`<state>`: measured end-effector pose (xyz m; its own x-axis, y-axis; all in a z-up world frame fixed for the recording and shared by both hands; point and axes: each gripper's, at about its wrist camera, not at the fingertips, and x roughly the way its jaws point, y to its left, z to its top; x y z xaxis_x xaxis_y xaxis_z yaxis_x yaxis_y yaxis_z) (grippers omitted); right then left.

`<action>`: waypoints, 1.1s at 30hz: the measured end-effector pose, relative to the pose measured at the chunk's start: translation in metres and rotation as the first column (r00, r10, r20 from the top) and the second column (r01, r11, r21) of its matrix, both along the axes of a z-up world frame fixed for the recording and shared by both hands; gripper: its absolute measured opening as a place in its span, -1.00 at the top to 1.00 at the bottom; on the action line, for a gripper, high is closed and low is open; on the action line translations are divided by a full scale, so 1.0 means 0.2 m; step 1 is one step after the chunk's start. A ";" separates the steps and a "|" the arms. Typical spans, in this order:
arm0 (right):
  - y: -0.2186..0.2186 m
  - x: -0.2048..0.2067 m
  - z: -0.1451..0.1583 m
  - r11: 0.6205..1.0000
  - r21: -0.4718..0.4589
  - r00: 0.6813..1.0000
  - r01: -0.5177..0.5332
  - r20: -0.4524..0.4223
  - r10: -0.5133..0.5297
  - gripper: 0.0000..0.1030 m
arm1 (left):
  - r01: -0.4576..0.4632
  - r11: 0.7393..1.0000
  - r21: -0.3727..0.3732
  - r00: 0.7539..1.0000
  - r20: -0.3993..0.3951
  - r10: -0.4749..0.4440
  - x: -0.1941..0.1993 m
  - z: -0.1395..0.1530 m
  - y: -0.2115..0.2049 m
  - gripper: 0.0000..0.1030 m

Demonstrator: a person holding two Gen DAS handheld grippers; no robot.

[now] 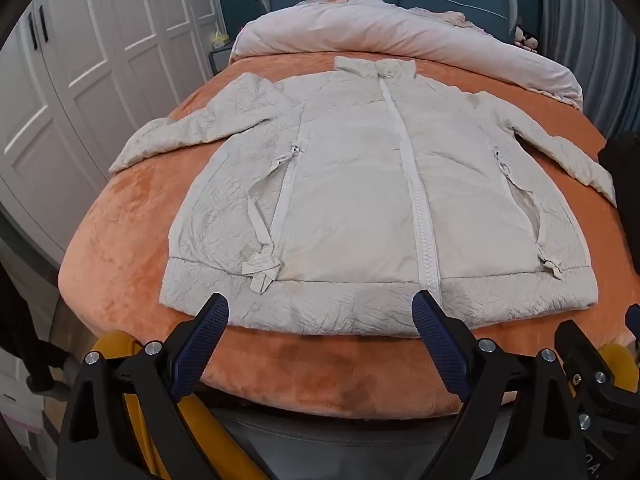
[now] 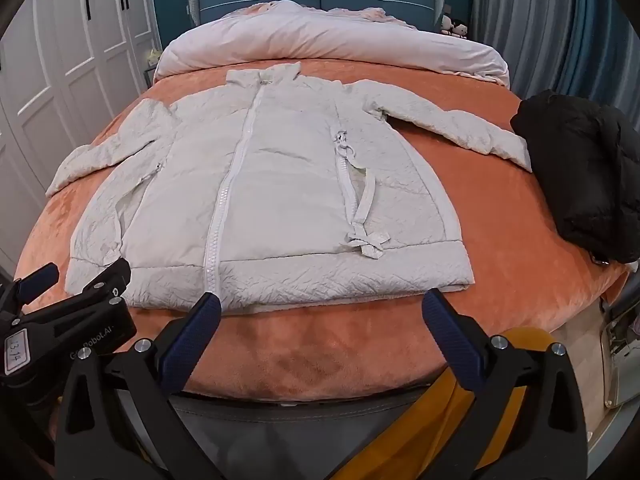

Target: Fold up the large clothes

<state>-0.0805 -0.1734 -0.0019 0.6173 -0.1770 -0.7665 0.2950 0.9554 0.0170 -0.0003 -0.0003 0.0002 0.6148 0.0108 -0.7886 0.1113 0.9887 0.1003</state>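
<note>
A cream quilted jacket [image 1: 360, 184] lies flat and zipped on the orange bedspread [image 1: 132, 280], collar toward the headboard, both sleeves spread outward. In the right wrist view the same jacket [image 2: 280, 184] fills the middle of the bed. My left gripper [image 1: 322, 308] hovers open just before the jacket's hem, left of the zip, nothing between its blue pads. My right gripper [image 2: 320, 304] is open too, over the hem right of the zip. The left gripper's body [image 2: 60, 320] shows at the lower left of the right wrist view.
A black padded garment [image 2: 588, 176] is heaped at the bed's right edge, by the jacket's right cuff. A pale duvet [image 2: 320, 36] is rolled up before the blue headboard. White wardrobe doors [image 1: 80, 60] stand along the left; grey curtains hang at the right.
</note>
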 end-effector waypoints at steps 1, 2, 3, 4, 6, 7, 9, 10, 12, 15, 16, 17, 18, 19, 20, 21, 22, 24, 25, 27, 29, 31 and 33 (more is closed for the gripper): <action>0.00 0.00 0.00 1.000 0.006 1.000 -0.004 0.016 0.004 -0.91 | -0.003 1.000 -0.004 1.000 -0.003 0.003 0.00 0.00 0.00 -0.76; 0.00 -0.01 0.00 1.000 0.008 1.000 -0.005 0.017 0.005 -0.91 | -0.005 1.000 -0.009 1.000 -0.008 0.005 0.00 0.00 0.00 -0.76; 0.00 -0.01 0.00 1.000 0.009 1.000 -0.005 0.017 0.005 -0.91 | -0.011 1.000 -0.010 1.000 -0.011 0.010 0.00 -0.01 0.00 -0.76; 0.00 -0.01 0.00 1.000 0.009 1.000 -0.005 0.012 0.005 -0.91 | -0.014 1.000 -0.011 1.000 -0.016 0.014 0.00 -0.01 0.00 -0.76; 0.00 -0.01 -0.01 1.000 0.010 1.000 -0.005 0.006 0.005 -0.91 | 0.001 1.000 0.003 1.000 -0.002 -0.001 -0.03 0.01 0.00 -0.76; 0.00 0.00 -0.01 1.000 0.008 1.000 -0.005 0.003 0.005 -0.91 | 0.000 1.000 0.003 1.000 -0.005 0.000 -0.03 0.01 0.00 -0.76; 0.01 0.00 0.00 1.000 0.010 1.000 -0.005 -0.002 0.005 -0.91 | 0.006 1.000 -0.001 1.000 -0.023 -0.006 0.00 0.01 0.00 -0.76; 0.01 0.00 -0.01 1.000 0.012 1.000 -0.005 -0.004 0.005 -0.91 | 0.006 1.000 -0.004 1.000 -0.026 -0.006 0.00 0.00 0.01 -0.76; 0.01 -0.01 -0.01 1.000 0.016 1.000 -0.004 -0.007 0.004 -0.91 | 0.002 1.000 -0.004 1.000 -0.018 -0.002 -0.02 0.00 -0.01 -0.76; 0.01 -0.01 -0.02 1.000 0.019 1.000 -0.003 -0.012 0.003 -0.91 | 0.001 1.000 -0.005 1.000 -0.023 -0.002 -0.02 -0.01 -0.01 -0.76; 0.01 -0.01 -0.03 1.000 0.019 1.000 -0.004 -0.014 0.004 -0.91 | 0.002 1.000 -0.006 1.000 -0.025 -0.002 -0.02 -0.01 0.00 -0.76; 0.01 -0.01 -0.03 1.000 0.018 1.000 -0.004 -0.016 0.004 -0.91 | 0.002 1.000 -0.005 1.000 -0.029 -0.002 -0.02 -0.02 0.00 -0.76; 0.01 -0.01 -0.03 1.000 0.019 1.000 -0.004 -0.018 0.005 -0.91 | 0.001 1.000 -0.005 0.999 -0.033 -0.001 -0.02 -0.02 0.00 -0.76; 0.01 0.00 -0.04 1.000 0.021 1.000 -0.005 -0.020 0.005 -0.91 | 0.000 1.000 -0.004 0.999 -0.037 0.000 -0.02 -0.03 0.00 -0.76; 0.01 0.00 -0.04 1.000 0.024 1.000 -0.005 -0.022 0.006 -0.91 | -0.002 1.000 -0.002 0.999 -0.038 0.002 -0.02 -0.03 0.00 -0.76; 0.00 0.00 -0.04 1.000 0.026 1.000 -0.005 -0.024 0.005 -0.91 | -0.002 1.000 -0.001 0.999 -0.039 0.002 -0.02 -0.03 0.00 -0.76; 0.00 0.00 -0.04 1.000 0.027 1.000 -0.004 -0.024 0.005 -0.91 | -0.002 1.000 0.000 0.999 -0.039 0.002 -0.01 -0.04 0.00 -0.76; 0.00 0.00 -0.05 1.000 0.027 1.000 -0.004 -0.026 0.005 -0.91 | -0.003 1.000 0.002 0.999 -0.041 0.003 -0.01 -0.04 0.00 -0.76; 0.00 0.00 -0.05 1.000 0.027 1.000 -0.004 -0.027 0.005 -0.91 | -0.003 1.000 0.002 0.999 -0.042 0.003 -0.01 -0.04 0.00 -0.76; 0.00 0.00 -0.06 1.000 0.029 1.000 -0.003 -0.031 0.004 -0.91 | -0.005 1.000 0.005 0.999 -0.045 0.005 -0.01 -0.05 -0.01 -0.76; 0.01 0.00 -0.06 1.000 0.028 0.999 -0.002 -0.034 0.003 -0.91 | -0.006 1.000 0.006 0.999 -0.047 0.006 -0.01 -0.05 0.00 -0.76; 0.01 0.01 -0.06 1.000 0.027 0.999 -0.001 -0.037 0.002 -0.91 | -0.007 1.000 0.008 0.999 -0.048 0.007 -0.01 -0.05 0.00 -0.76; 0.01 0.00 -0.06 1.000 0.028 0.999 -0.001 -0.040 0.002 -0.91 | -0.009 1.000 0.007 0.999 -0.050 0.009 0.00 -0.05 0.00 -0.76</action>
